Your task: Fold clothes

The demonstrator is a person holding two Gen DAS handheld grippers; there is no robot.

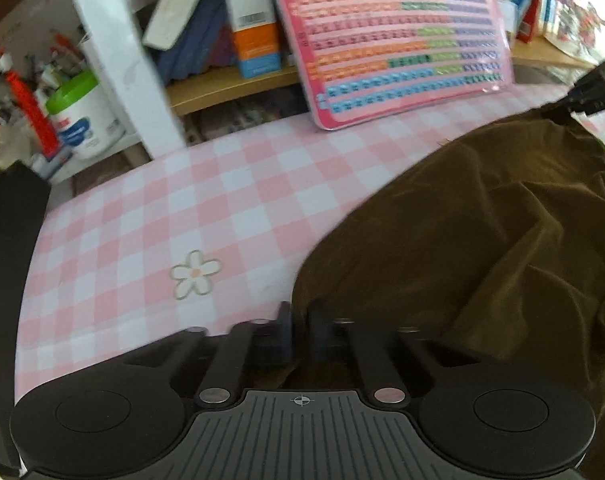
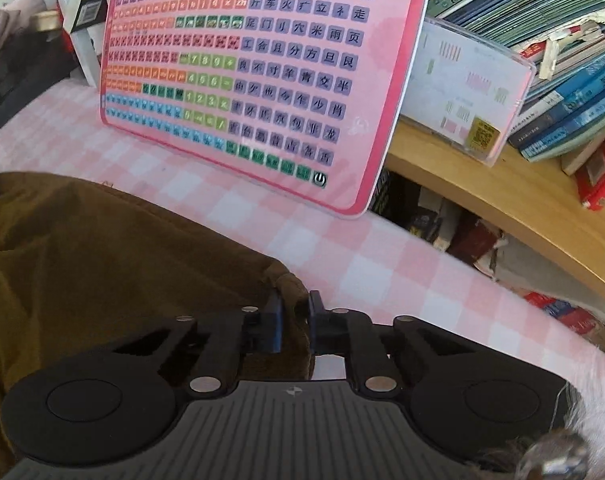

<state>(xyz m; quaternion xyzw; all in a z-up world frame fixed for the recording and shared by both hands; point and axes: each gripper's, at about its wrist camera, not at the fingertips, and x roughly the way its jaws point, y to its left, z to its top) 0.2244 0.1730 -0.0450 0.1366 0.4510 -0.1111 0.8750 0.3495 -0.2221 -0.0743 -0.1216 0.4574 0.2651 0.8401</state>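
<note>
Two grippers work on one brown garment (image 1: 482, 232), which lies crumpled on a pink and white checked tablecloth (image 1: 150, 208). The left gripper (image 1: 300, 332) has its fingers almost together at the near edge of the cloth; a fold of brown fabric sits in the narrow gap, so it seems to pinch the garment. The right gripper (image 2: 294, 320) has its blue-padded fingers close together around a bunched corner of the garment (image 2: 102, 248), at its right end.

Behind the garment a pink learning tablet (image 2: 238, 80) with rows of coloured keys leans upright, its lower edge on the tablecloth, near the cloth's far edge. A wooden shelf (image 2: 482, 184) behind it carries stacked books (image 2: 562, 80) and a clear plastic case (image 2: 462, 92). In the left view a white chair leg (image 1: 122, 60) stands at the table edge. Beside it a white wipes canister (image 1: 84, 120) with a green lid stands among blurred clutter. A white flower print (image 1: 195, 274) is on the tablecloth just beside the left fingers.
</note>
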